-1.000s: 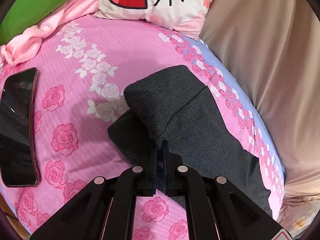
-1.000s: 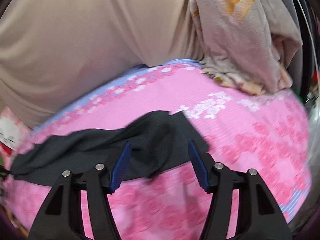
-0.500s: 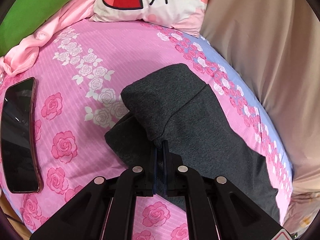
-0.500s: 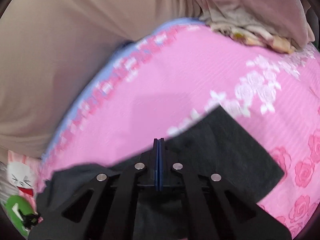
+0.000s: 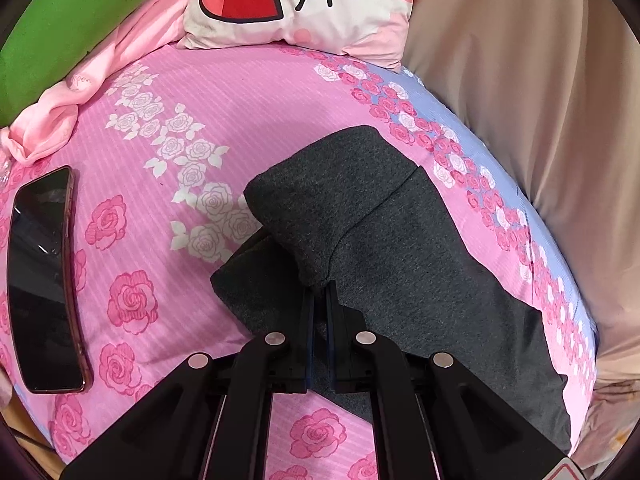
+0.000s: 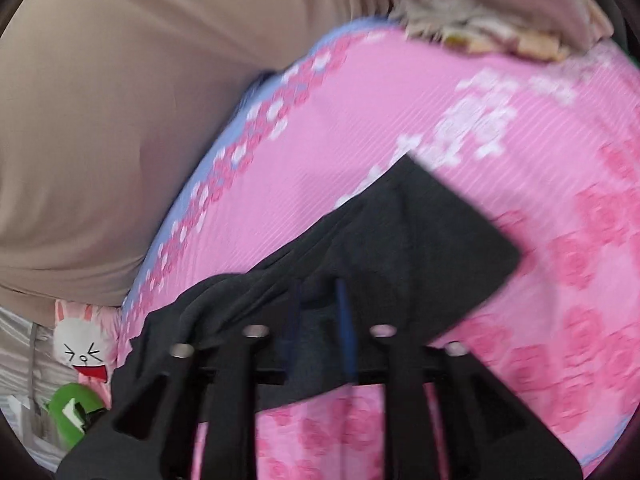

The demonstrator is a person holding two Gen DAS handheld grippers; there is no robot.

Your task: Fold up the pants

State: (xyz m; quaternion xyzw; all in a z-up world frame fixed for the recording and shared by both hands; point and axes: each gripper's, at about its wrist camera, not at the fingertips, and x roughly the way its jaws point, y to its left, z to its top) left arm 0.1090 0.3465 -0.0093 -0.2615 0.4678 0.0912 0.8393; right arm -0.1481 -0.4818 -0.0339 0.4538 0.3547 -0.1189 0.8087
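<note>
Dark grey pants lie on the pink rose-print bedsheet, one end folded back over itself. My left gripper is shut on the near corner of that folded layer. In the right wrist view the other end of the pants lies flat on the sheet. My right gripper is over its near edge with the blue pads slightly apart and fabric between them. That view is blurred by motion.
A black phone lies on the sheet at the left. A cartoon pillow, a pink cloth and a green cushion are at the back. A beige curtain runs along the bed's right side. Crumpled bedding is beyond the pants.
My right gripper shut on the pants end half a second ago and its pads now stand slightly apart. The left gripper has stayed shut on the fold and shifted slightly.
</note>
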